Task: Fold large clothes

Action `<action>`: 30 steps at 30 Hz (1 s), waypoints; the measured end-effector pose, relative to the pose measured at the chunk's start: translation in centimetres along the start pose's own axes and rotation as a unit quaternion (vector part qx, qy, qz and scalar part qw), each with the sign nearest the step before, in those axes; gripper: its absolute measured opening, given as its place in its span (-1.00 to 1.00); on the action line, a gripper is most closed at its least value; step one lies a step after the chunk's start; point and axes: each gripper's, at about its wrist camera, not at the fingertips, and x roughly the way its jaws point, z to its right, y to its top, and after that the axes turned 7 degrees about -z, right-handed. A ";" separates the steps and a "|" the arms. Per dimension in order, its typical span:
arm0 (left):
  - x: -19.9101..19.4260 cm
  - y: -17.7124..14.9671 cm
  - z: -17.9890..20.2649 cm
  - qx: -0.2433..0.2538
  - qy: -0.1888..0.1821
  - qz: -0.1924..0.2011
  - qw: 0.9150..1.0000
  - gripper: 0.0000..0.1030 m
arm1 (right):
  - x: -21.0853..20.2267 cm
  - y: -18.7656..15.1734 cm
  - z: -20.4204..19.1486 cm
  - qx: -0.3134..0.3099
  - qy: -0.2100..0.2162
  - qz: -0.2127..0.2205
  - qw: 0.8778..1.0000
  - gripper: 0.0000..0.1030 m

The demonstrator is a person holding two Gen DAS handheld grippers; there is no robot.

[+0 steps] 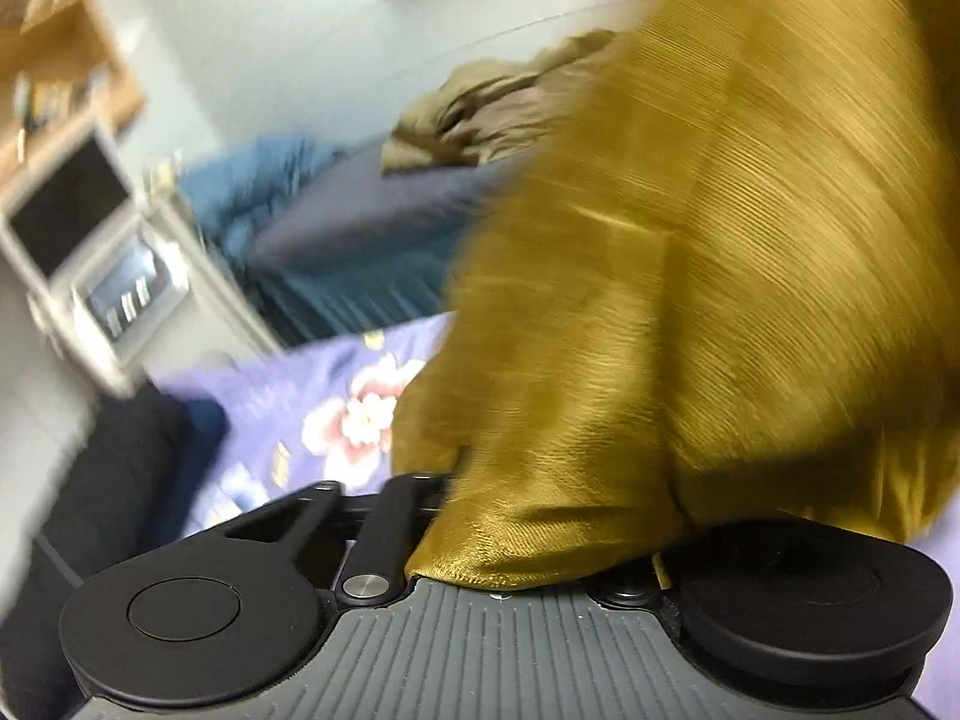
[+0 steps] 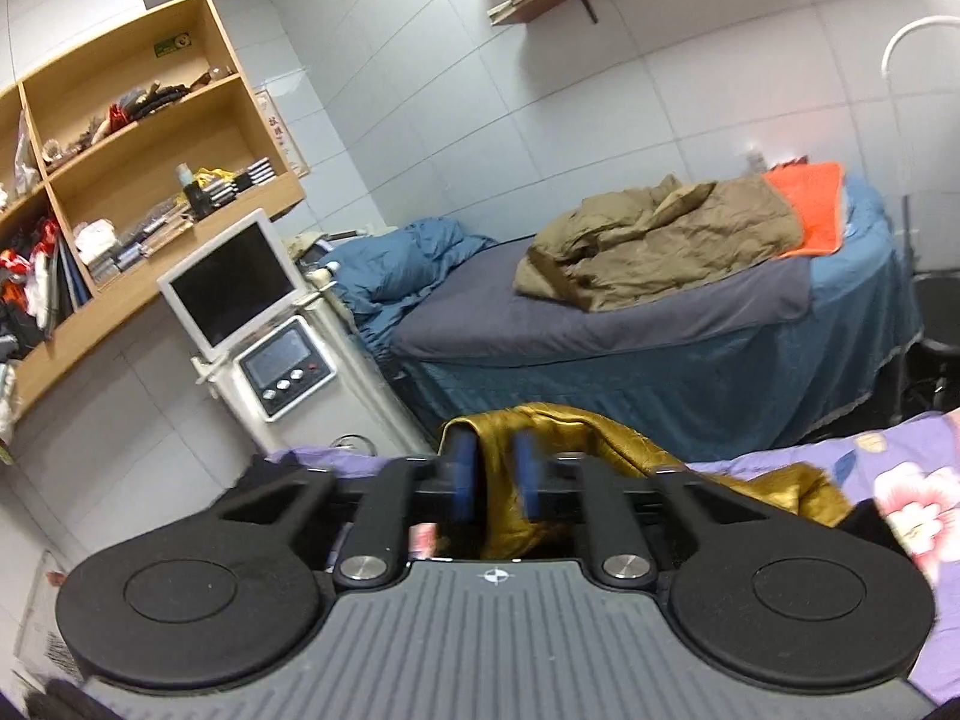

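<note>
A shiny golden-yellow garment [image 1: 690, 252] fills most of the left wrist view, lifted and blurred by motion. It drapes over my left gripper [image 1: 540, 516] and hides the fingers, so their state does not show. In the right wrist view my right gripper [image 2: 495, 468] is shut on a fold of the same garment [image 2: 606, 450], pinched between the blue pads [image 2: 463, 474]. The rest of the cloth trails to the right over the purple floral bedsheet [image 2: 900, 480].
A second bed with blue covers [image 2: 690, 384] stands ahead, with a crumpled olive blanket [image 2: 654, 240] and an orange cloth [image 2: 810, 210] on it. A white machine with a screen [image 2: 264, 324] and wooden shelves [image 2: 150, 180] are at the left. A dark cloth [image 1: 102, 480] lies at the left.
</note>
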 end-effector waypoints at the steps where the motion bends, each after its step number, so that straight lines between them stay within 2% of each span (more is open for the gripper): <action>1: 0.4 0.5 -1.4 -0.023 -0.010 -0.004 1.000 -0.20 | -0.8 -0.4 0.3 -0.004 -0.015 0.013 1.000 0.81; 2: 0.8 1.0 -2.7 -0.041 -0.014 -0.008 0.999 -0.24 | -1.7 -1.0 0.5 -0.011 -0.026 0.031 0.999 0.94; 3: 1.0 1.4 -3.8 -0.057 -0.017 -0.010 0.998 -0.25 | -2.4 -1.8 0.9 -0.022 -0.038 0.045 0.998 0.92; 5: 1.3 1.9 -5.3 -0.078 -0.025 -0.012 0.997 -0.25 | -3.0 -3.6 1.6 -0.053 -0.064 0.037 0.996 0.95; 7: 1.2 2.0 -6.0 -0.085 -0.032 -0.014 0.996 -0.26 | -1.8 -6.3 2.3 -0.100 -0.097 -0.012 0.990 0.98; 9: 1.1 2.0 -6.3 -0.087 -0.039 -0.015 0.995 -0.26 | 0.3 -9.3 2.8 -0.137 -0.129 -0.073 0.979 0.98; 11: 1.4 1.9 -7.0 -0.085 -0.045 -0.016 0.995 -0.26 | 2.4 -12.1 3.3 -0.157 -0.133 -0.117 0.972 0.97; 13: 1.6 1.4 -7.3 -0.077 -0.050 -0.018 0.996 -0.26 | 5.0 -14.3 3.4 -0.183 -0.155 -0.148 0.960 0.96; 15: 1.8 1.0 -7.6 -0.074 -0.054 -0.019 0.996 -0.26 | 7.8 -15.9 3.7 -0.213 -0.197 -0.155 0.944 0.89; 16: 2.2 1.0 -8.1 -0.075 -0.058 -0.021 0.995 -0.26 | 9.1 -16.2 3.9 -0.220 -0.213 -0.154 0.939 0.80; 18: 2.4 0.7 -8.6 -0.077 -0.067 -0.024 0.994 -0.26 | 11.3 -15.8 4.3 -0.208 -0.222 -0.150 0.941 0.52; 19: 2.4 0.7 -8.9 -0.076 -0.071 -0.026 0.994 -0.26 | 12.0 -15.4 4.7 -0.190 -0.219 -0.153 0.945 0.11; 20: 2.4 0.5 -9.1 -0.073 -0.074 -0.026 0.994 -0.26 | 12.5 -14.6 4.8 -0.166 -0.211 -0.157 0.950 -0.41; 21: 2.4 0.3 -9.6 -0.070 -0.076 -0.025 0.994 -0.26 | 12.7 -13.8 4.8 -0.138 -0.202 -0.155 0.957 -0.56; 23: 2.1 -0.2 -10.2 -0.070 -0.080 -0.022 0.994 -0.26 | 12.1 -12.5 4.5 -0.092 -0.195 -0.135 0.967 -0.71; 25: 2.0 -0.6 -11.3 -0.076 -0.093 -0.021 0.993 -0.27 | 10.9 -11.8 4.0 -0.067 -0.192 -0.116 0.972 -0.80; 30: 0.1 -1.6 -14.4 -0.080 -0.128 0.014 0.988 -0.35 | 5.1 -10.0 1.9 -0.043 -0.189 -0.052 0.980 -0.85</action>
